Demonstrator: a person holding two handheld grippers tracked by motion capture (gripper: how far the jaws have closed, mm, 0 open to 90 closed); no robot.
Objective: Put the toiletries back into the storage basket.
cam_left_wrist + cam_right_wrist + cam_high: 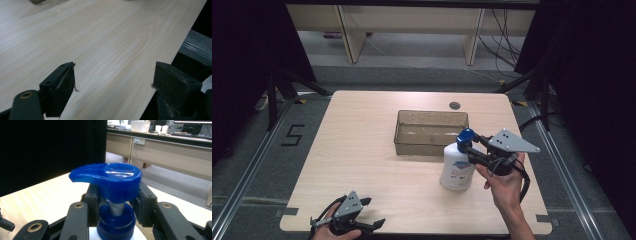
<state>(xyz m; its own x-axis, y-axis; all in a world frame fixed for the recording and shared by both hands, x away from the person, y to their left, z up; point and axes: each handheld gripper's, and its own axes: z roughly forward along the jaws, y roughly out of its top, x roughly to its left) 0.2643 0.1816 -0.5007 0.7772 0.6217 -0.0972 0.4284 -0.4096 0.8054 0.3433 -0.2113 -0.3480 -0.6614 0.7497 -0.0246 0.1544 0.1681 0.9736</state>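
Observation:
A white pump bottle (457, 169) with a blue pump head (465, 135) stands upright on the wooden table (362, 150), just in front of a clear brownish plastic bin (431, 132). My right gripper (472, 148) is shut on the bottle's neck just under the blue pump head (110, 176), its pads (147, 202) pressing from both sides. My left gripper (371, 212) rests open at the table's front left edge, held by a hand. Between its jaws there is bare wood (112, 75).
The bin is open-topped and looks empty, sitting right of the table's middle. A small round grommet (454, 105) lies behind it. A "5" is marked on the floor (293, 135) to the left. Desks and cables stand beyond the table.

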